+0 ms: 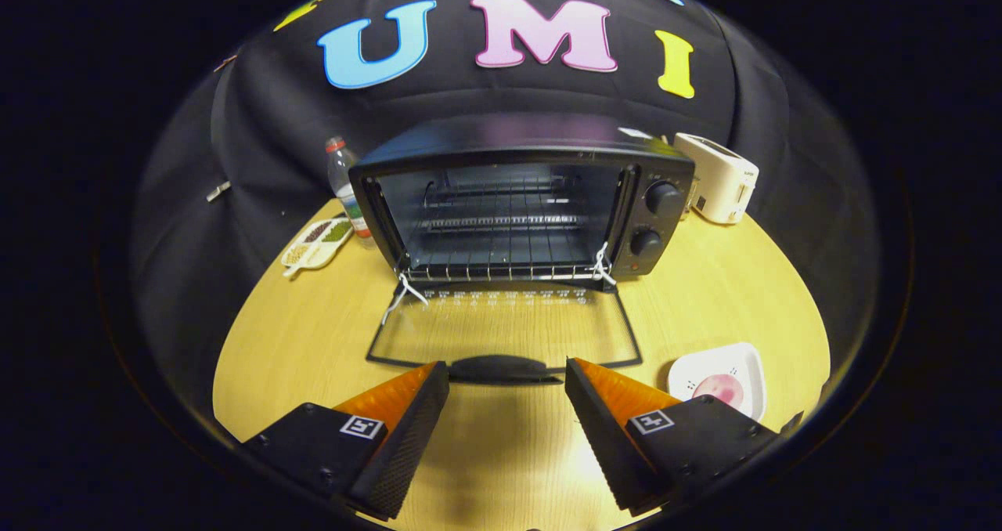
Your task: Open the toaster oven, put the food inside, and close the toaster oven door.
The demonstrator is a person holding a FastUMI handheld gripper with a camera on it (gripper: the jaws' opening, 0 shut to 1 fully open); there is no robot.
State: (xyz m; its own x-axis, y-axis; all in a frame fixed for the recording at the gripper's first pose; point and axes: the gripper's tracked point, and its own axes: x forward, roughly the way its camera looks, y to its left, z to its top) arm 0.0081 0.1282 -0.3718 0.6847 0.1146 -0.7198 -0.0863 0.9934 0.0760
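Note:
A black toaster oven (pixel 517 202) stands on the round wooden table (pixel 297 335) beyond my fingers. Its glass door (pixel 505 331) is folded down flat toward me, and the door handle (pixel 501 368) lies just ahead of my fingertips. A wire rack (pixel 501 237) shows inside the bare cavity. A white plate (pixel 724 378) carrying a pink piece of food (pixel 720 388) sits on the table just beyond my right finger. My gripper (pixel 507 382) is open, with nothing between its fingers.
A white pop-up toaster (pixel 719 177) stands to the right of the oven. A plastic bottle (pixel 344 186) and a white divided dish (pixel 317 243) with several fillings sit to its left. Two knobs (pixel 661 198) are on the oven's right panel.

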